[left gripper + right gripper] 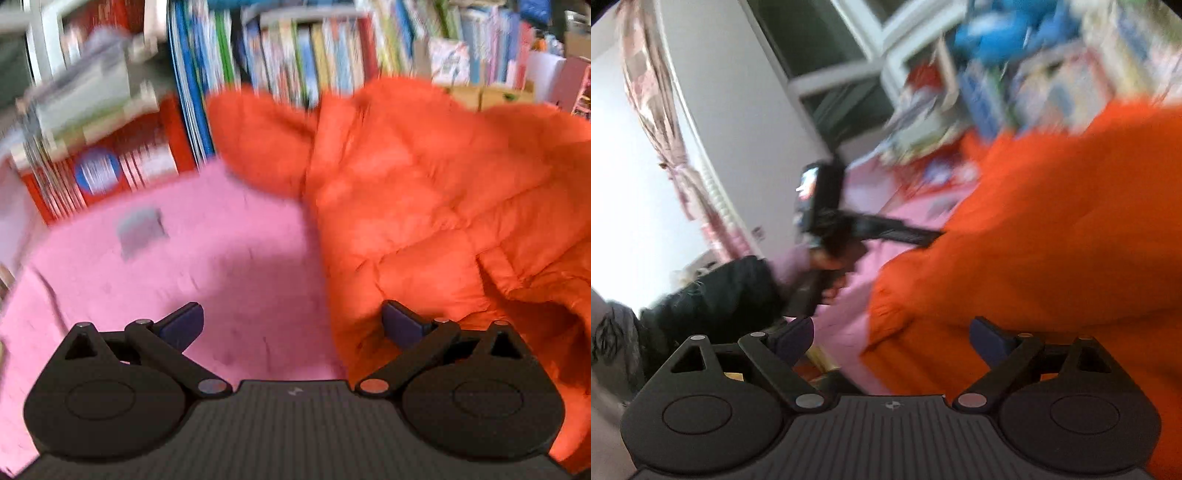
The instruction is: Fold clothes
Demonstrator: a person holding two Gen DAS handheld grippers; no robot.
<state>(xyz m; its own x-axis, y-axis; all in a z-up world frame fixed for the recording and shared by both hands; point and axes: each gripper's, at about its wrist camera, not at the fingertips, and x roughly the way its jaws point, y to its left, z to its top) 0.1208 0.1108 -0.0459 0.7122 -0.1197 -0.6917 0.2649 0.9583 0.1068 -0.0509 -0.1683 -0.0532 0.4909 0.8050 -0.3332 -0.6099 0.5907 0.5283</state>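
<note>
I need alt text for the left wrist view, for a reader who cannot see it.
An orange padded jacket lies crumpled on a pink cloth-covered surface, filling the right half of the blurred picture. The open left gripper points at the jacket's edge, holding nothing. Behind stands a row of colourful books.

Motion blur is smearing the shelved book spines [295, 48] for me, and the puffy orange quilted jacket [1052, 240] is hiding my left gripper's tips.
</note>
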